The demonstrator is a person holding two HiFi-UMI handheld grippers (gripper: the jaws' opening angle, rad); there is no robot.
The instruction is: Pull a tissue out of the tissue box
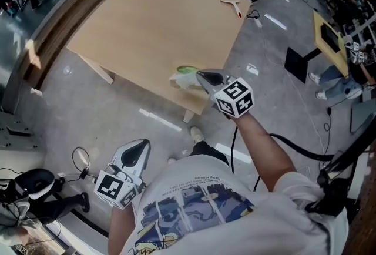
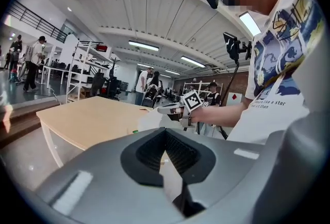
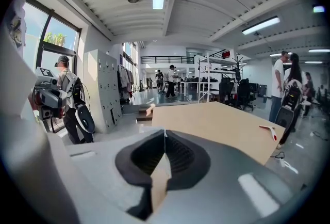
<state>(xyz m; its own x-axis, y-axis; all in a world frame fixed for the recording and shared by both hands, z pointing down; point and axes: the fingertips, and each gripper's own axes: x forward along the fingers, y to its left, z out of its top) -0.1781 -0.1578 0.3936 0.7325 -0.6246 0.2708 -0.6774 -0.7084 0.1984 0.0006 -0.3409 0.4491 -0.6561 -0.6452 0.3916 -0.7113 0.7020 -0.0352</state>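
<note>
A white tissue pack (image 1: 183, 80) with a green oval top lies at the near edge of the wooden table (image 1: 147, 19). My right gripper (image 1: 200, 75) hovers just right of and above it, jaws shut; whether the tip touches the pack I cannot tell. In the right gripper view the gripper (image 3: 164, 134) shows nothing between its jaws and the pack is hidden. The left gripper view shows the right gripper (image 2: 161, 109) above the white pack (image 2: 147, 121). My left gripper (image 1: 140, 145) is shut and empty, low over the floor by the person's left side, its jaws (image 2: 165, 132) pointing toward the table.
A red-and-white tool (image 1: 232, 6) lies at the table's far corner. Cables, a black panel (image 1: 301, 63) and equipment cover the floor to the right. A helmet-like device (image 1: 32, 182) sits on the floor at left. People stand in the background.
</note>
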